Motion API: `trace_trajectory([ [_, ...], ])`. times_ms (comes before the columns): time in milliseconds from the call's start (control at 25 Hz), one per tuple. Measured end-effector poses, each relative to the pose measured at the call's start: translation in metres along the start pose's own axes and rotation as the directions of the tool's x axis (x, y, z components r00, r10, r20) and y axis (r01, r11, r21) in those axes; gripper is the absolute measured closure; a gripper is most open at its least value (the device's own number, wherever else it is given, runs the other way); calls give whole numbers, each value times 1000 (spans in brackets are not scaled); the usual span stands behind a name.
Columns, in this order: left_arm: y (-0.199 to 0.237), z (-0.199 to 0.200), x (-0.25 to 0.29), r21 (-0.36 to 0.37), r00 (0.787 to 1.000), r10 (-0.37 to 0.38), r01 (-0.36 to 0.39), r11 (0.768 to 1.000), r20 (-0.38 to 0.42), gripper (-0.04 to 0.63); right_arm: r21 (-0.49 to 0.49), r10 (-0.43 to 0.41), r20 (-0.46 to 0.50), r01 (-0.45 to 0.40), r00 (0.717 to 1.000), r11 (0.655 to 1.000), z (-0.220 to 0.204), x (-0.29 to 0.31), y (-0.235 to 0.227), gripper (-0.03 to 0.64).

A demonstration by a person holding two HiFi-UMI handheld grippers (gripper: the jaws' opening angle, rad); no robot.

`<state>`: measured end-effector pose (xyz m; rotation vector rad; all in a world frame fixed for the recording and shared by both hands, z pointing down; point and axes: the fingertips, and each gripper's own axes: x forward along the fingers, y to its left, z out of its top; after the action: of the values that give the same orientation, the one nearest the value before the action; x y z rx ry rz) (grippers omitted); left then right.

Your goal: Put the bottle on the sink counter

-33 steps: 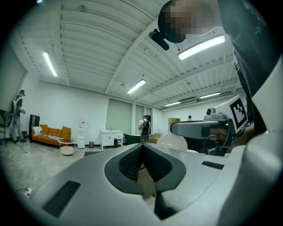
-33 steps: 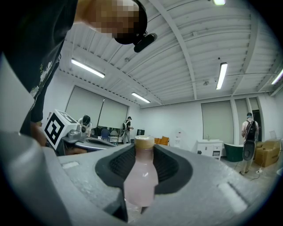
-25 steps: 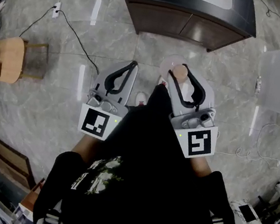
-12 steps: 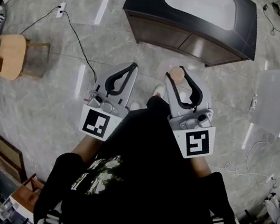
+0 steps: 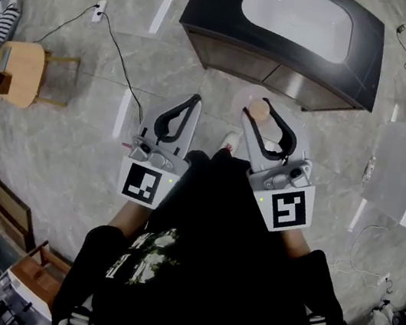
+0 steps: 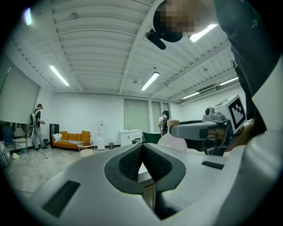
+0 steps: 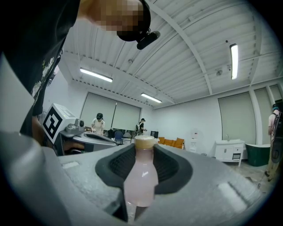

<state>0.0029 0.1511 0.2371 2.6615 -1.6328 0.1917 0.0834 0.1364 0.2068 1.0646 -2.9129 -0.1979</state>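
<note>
Glossy translucent bottle (image 7: 140, 176) above a polished, stone-look floor (image 5: 50, 146).

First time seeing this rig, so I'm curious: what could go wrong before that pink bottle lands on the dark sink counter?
The right gripper pinches the bottle only high up, near its narrow neck, so it might slip. The sink counter offers just a slim dark rim around the white basin, so the bottle could topple in.

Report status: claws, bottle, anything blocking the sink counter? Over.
Left claw shut, empty. Right claw shut on bottle, upright. Sink counter ahead, not yet reached; nothing seen in the way.
</note>
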Motion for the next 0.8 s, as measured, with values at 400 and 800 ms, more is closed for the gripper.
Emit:
trace_trajectory([
  [400, -8, -2, 36, 17, 999, 27, -26, 1000, -25, 588, 5, 6, -6, -6, 1000, 1000, -15, 0, -41, 497],
  [800, -3, -9, 52, 14, 998, 58, -58, 998, -34, 588, 17, 28, -11, -28, 1000, 999, -23, 7, -56, 497],
])
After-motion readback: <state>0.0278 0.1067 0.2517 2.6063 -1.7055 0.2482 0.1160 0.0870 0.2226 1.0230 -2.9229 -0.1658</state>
